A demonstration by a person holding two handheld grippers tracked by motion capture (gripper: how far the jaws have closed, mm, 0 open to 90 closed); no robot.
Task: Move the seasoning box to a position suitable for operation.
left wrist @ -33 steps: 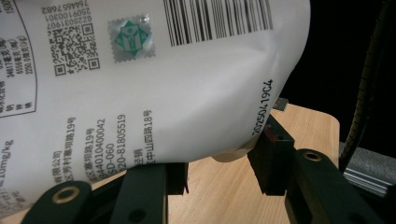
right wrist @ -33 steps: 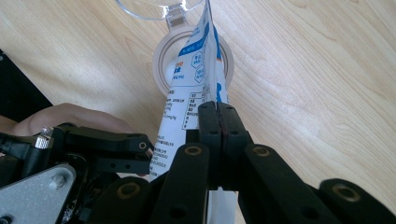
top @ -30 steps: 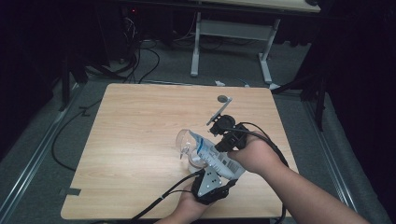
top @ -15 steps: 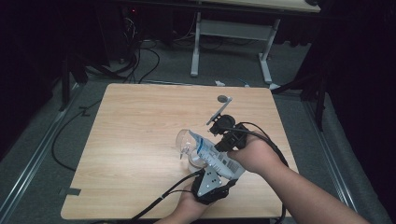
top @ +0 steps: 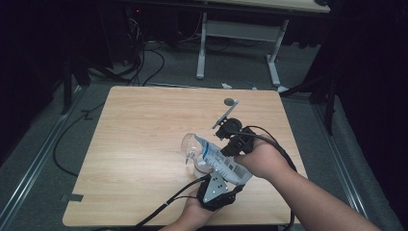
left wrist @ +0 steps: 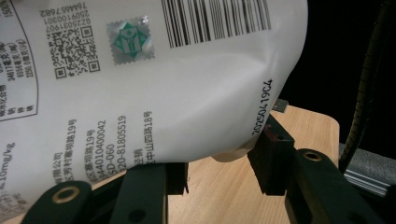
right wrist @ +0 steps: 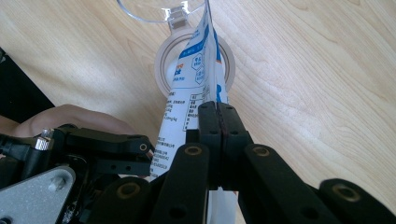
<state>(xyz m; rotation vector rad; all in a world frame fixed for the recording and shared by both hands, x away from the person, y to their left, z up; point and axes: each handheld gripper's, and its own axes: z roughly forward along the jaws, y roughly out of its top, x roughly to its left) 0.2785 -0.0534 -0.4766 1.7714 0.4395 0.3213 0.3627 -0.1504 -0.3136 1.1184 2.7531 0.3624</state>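
Observation:
A white pouch (top: pixel 219 159) with blue print and a barcode slants down toward a clear round jar (top: pixel 198 163), whose flip lid (top: pixel 188 143) stands open. My right gripper (top: pixel 232 159) is shut on the pouch; in the right gripper view its jaws (right wrist: pixel 217 106) pinch the pouch (right wrist: pixel 196 70) edge-on above the jar's mouth (right wrist: pixel 163 60). My left gripper (top: pixel 222 179) lies just under the pouch, near the table's front edge. In the left gripper view its jaws (left wrist: pixel 219 172) stand apart with bare wood between them, and the pouch (left wrist: pixel 163 93) bulges over them.
A small grey round piece (top: pixel 231 102) lies on the wooden table (top: pixel 144 125) beyond my right hand. Cables trail off the front edge and down to the floor. Another table's legs (top: pixel 202 48) stand behind.

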